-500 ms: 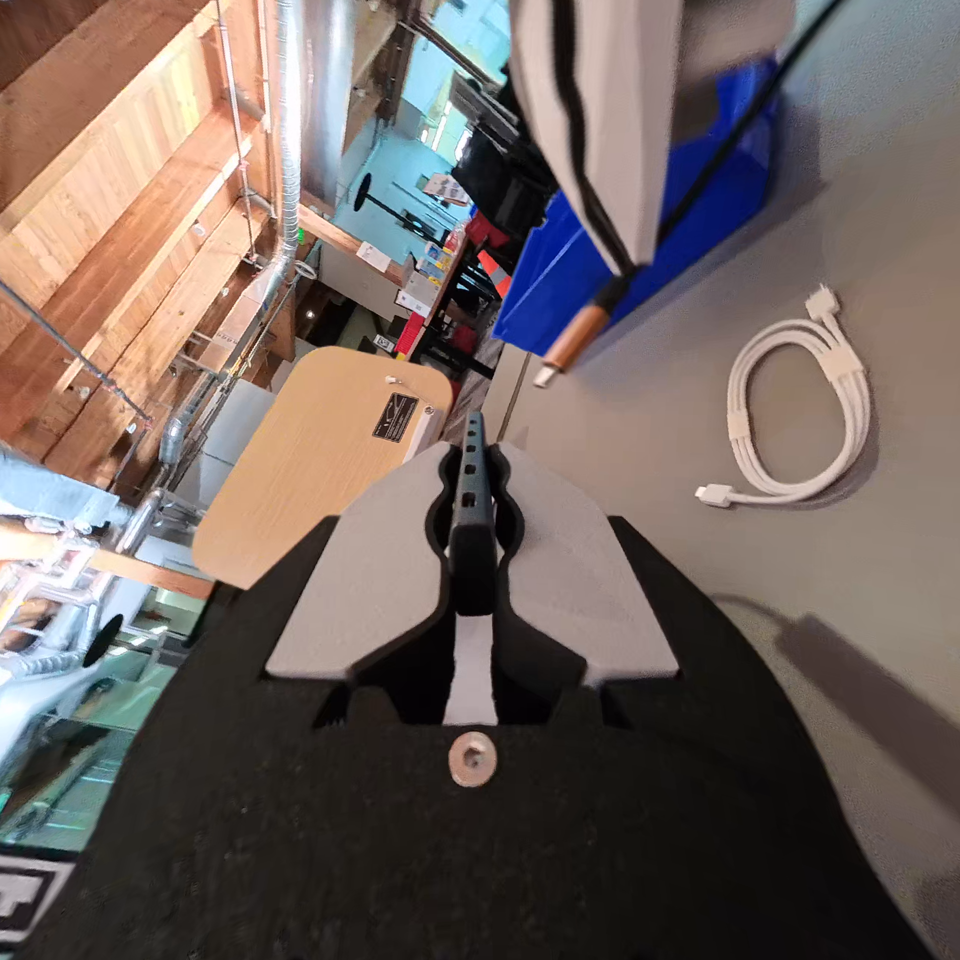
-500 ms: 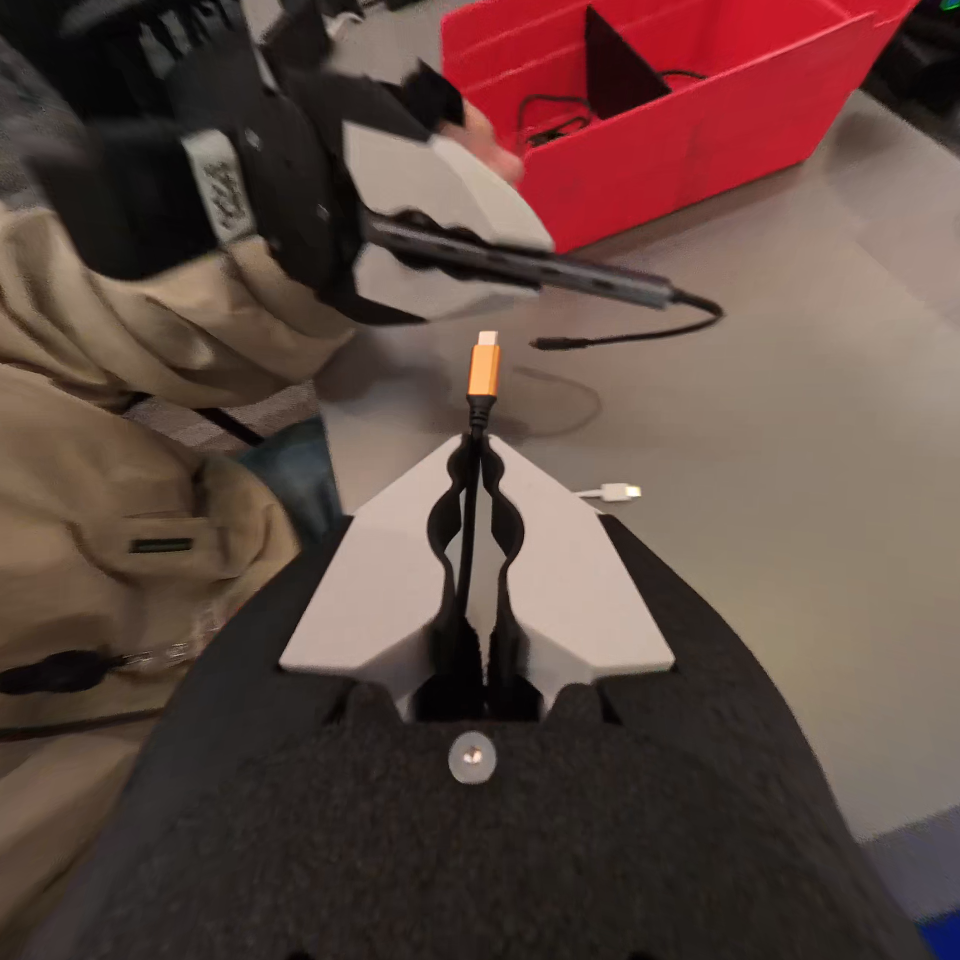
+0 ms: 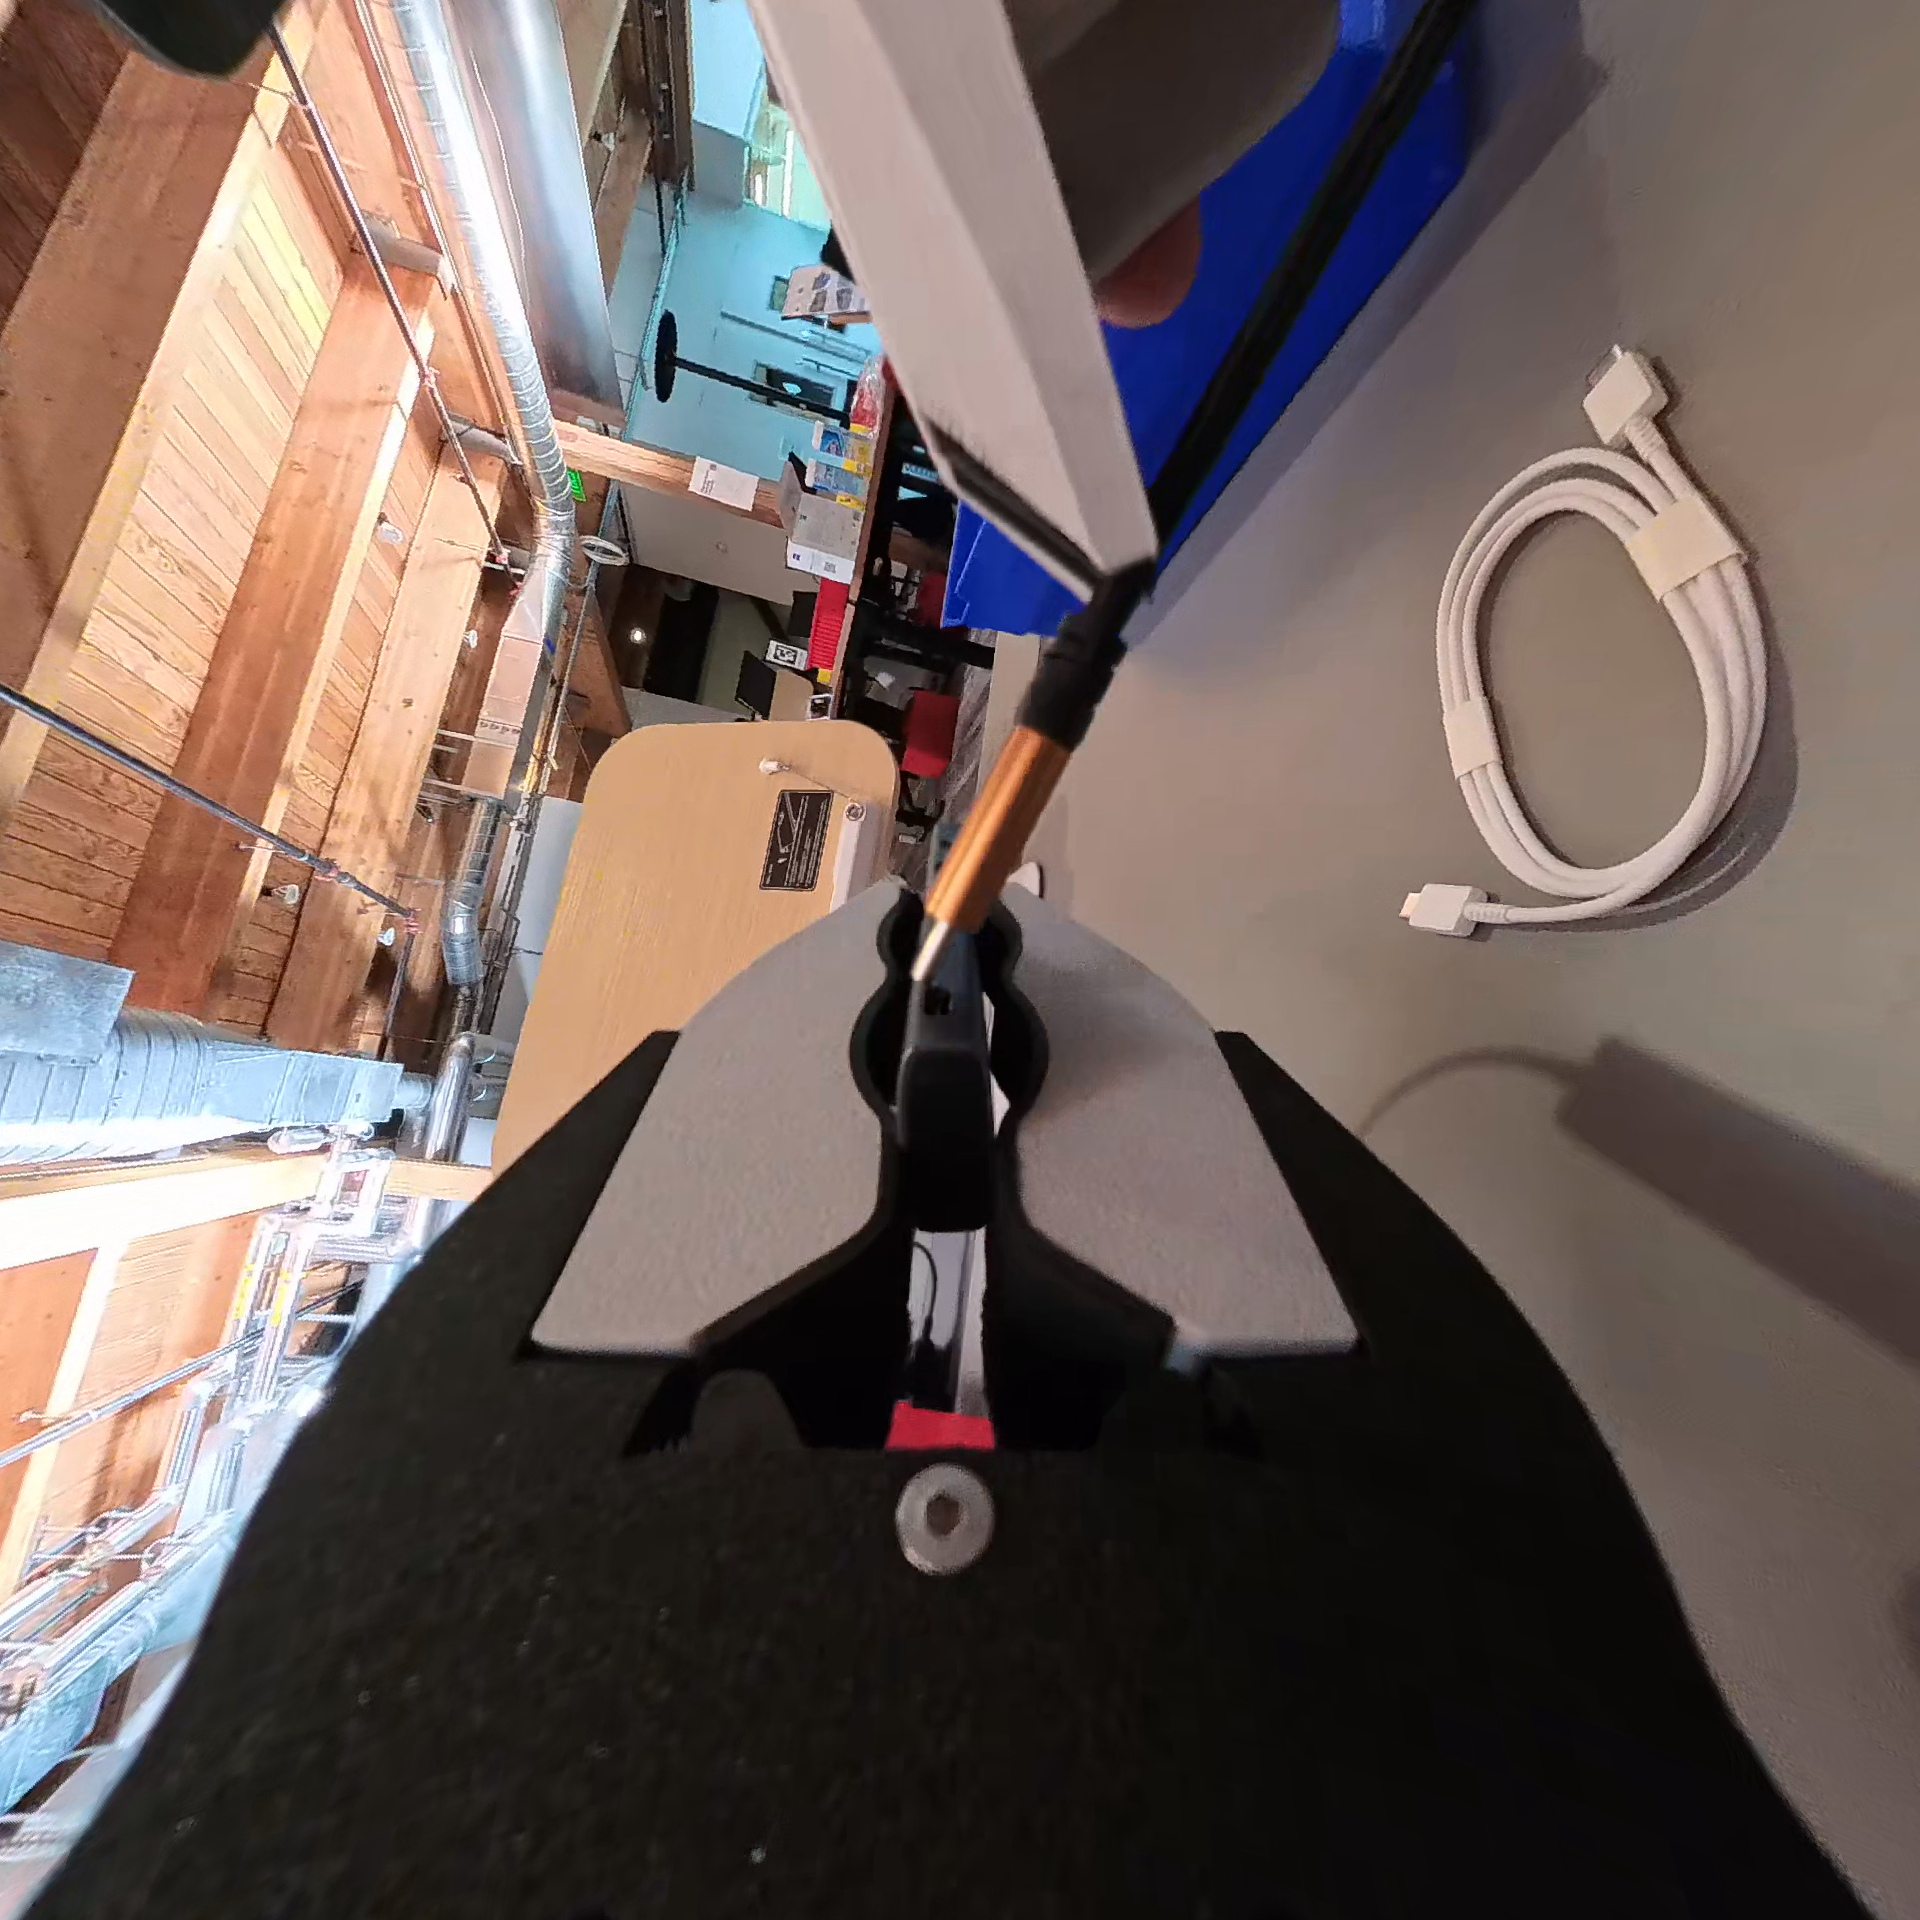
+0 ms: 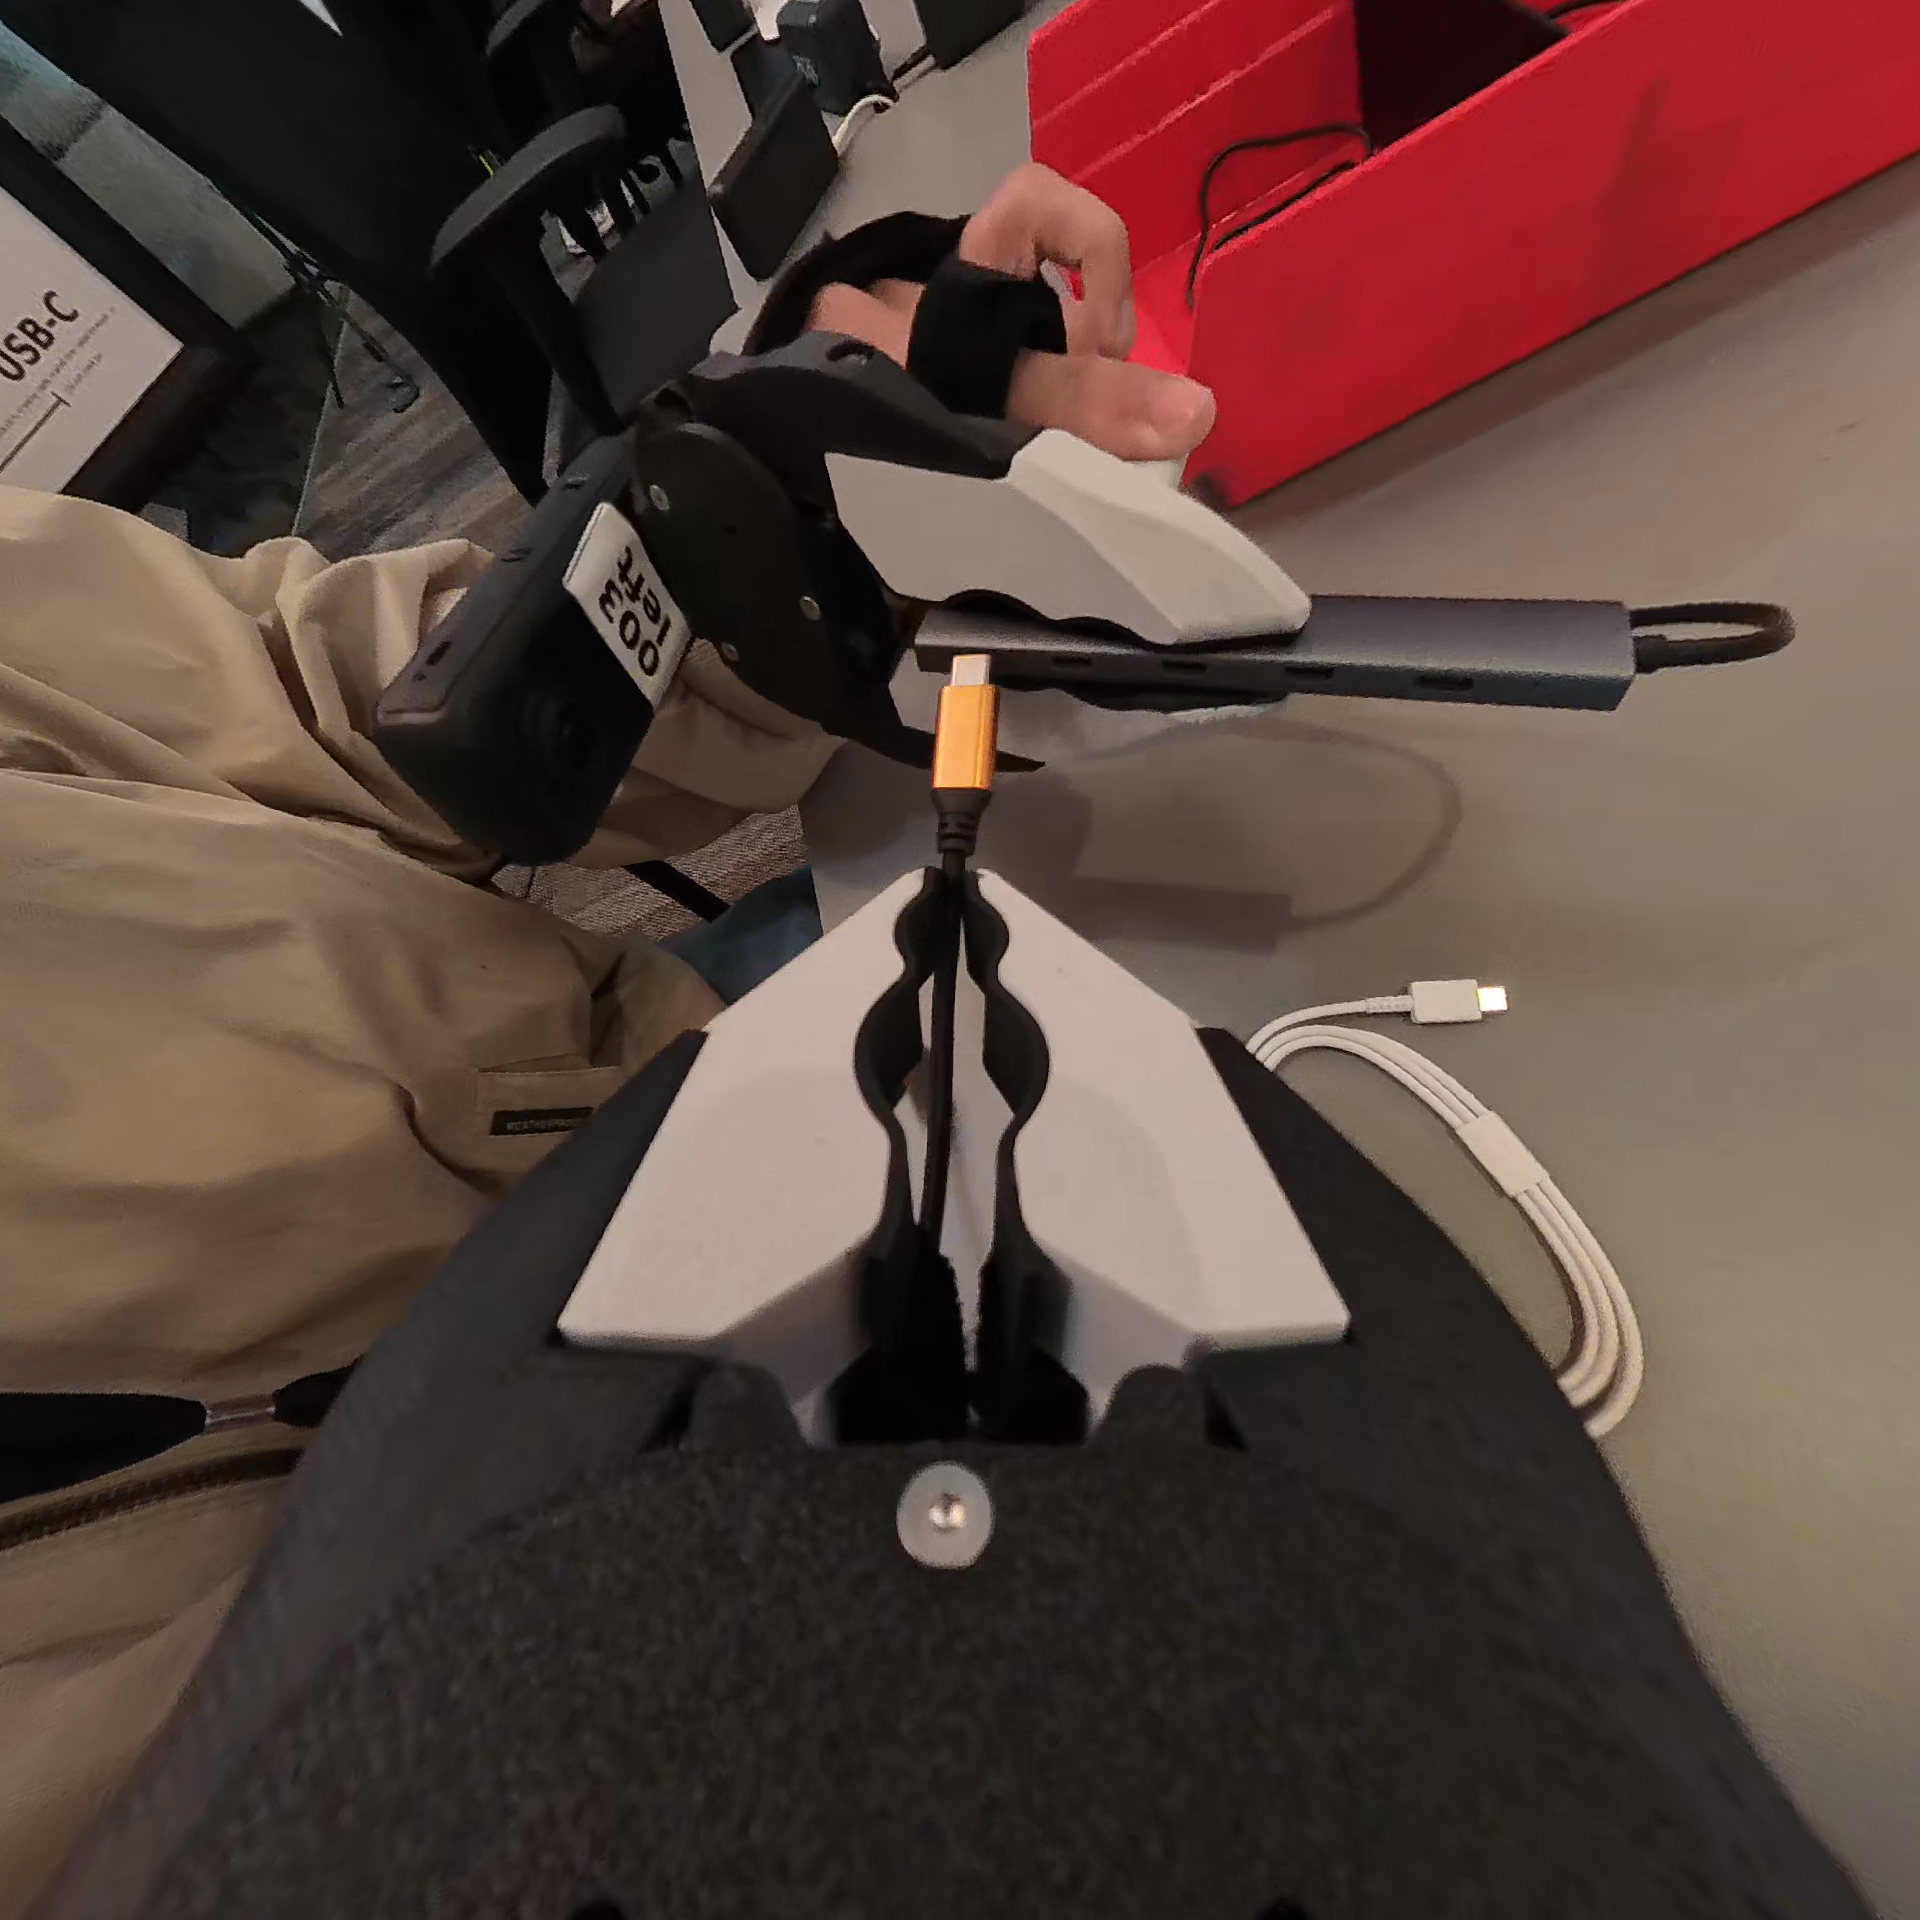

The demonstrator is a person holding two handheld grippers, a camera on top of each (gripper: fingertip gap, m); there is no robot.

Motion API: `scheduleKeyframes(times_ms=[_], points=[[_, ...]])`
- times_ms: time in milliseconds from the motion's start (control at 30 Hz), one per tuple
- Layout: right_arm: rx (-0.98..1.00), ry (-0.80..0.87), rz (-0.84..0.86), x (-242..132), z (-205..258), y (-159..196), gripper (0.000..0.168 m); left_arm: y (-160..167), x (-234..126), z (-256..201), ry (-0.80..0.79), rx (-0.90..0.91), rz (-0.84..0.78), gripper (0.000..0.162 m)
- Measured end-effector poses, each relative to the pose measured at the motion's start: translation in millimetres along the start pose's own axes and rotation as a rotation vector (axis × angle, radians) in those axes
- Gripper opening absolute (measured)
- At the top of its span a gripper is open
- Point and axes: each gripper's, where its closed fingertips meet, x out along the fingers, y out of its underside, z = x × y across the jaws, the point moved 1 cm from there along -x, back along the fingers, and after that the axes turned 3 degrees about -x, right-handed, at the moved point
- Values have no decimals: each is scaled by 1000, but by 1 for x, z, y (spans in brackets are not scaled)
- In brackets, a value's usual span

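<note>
In the right wrist view, a beige jacket (image 4: 239,935) fills the left side. Right of it, at upper centre, the left gripper (image 4: 1195,665) is clamped flat on one grey hub (image 4: 1455,665), which sticks out level toward the right, its short black lead looping off the far end. A hand (image 4: 1060,343) rests on top of that gripper. At centre, the right gripper (image 4: 951,894) is closed on one black cable (image 4: 940,1091); its orange plug (image 4: 964,738) points up, its silver tip at the hub's near edge, though whether they touch is unclear. One red bin (image 4: 1455,291) sits at upper right, and one coiled white cable (image 4: 1507,1164) lies on the grey table (image 4: 1662,883) at lower right.

In the left wrist view, one wooden board (image 3: 665,914) stands left of centre, the plug meets the hub at centre, one blue bin (image 3: 1226,343) is at upper right, and the white cable lies at far right.
</note>
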Motion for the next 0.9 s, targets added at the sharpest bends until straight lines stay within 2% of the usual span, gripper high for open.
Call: scheduleKeyframes(times_ms=[33,533,900], points=[[3,-1,6,1,-1,1,2,1,0,-1,6,3,5,11],[13,-5,42,13,-2,8,2,7,-2,-5,11,68,46,11],[49,-6,60,13,-4,13,2,8,-1,-6,-15,206,89,11]])
